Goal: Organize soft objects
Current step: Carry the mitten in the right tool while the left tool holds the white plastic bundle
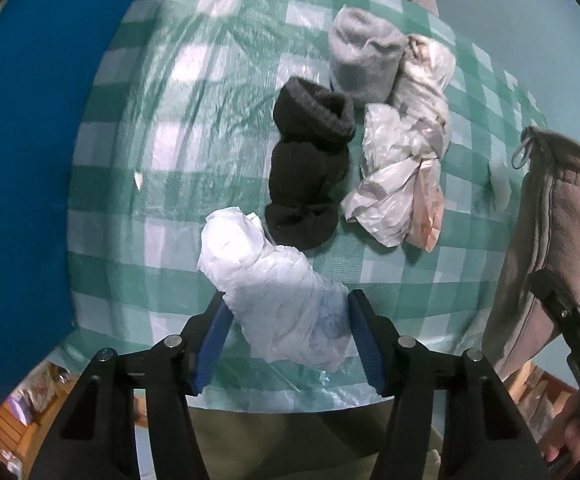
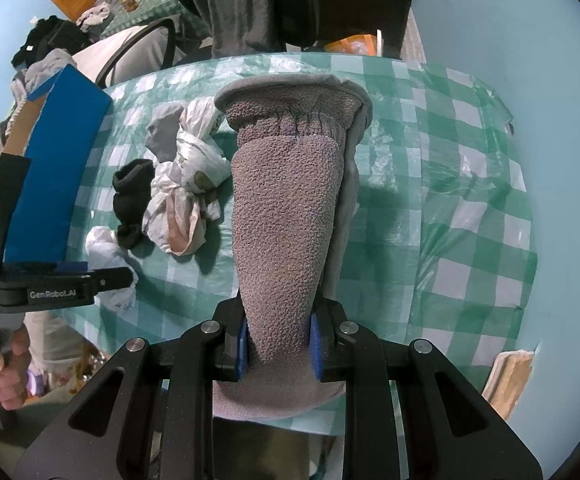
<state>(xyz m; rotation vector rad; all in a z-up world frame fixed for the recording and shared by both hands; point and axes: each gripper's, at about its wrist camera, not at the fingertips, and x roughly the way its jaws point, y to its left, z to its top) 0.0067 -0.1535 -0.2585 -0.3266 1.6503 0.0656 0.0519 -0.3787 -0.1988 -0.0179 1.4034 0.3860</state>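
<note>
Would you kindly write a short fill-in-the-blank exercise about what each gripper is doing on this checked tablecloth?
1. The right gripper is shut on a brown fleece ____.
2. The crumpled white plastic bag lies between the blue pads of the ____ gripper.
3. The rolled black sock lies beside a rolled ____ sock.
4. The tablecloth is checked white and ____.

Missing words: pouch; left; grey; green

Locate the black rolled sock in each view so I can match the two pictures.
Left wrist view: the black rolled sock lies at centre, just above the white plastic bag.
Right wrist view: it sits left of centre, left of the brown fleece pouch.
Shared landmark: the crumpled patterned plastic bag right beside the sock in both.
</note>
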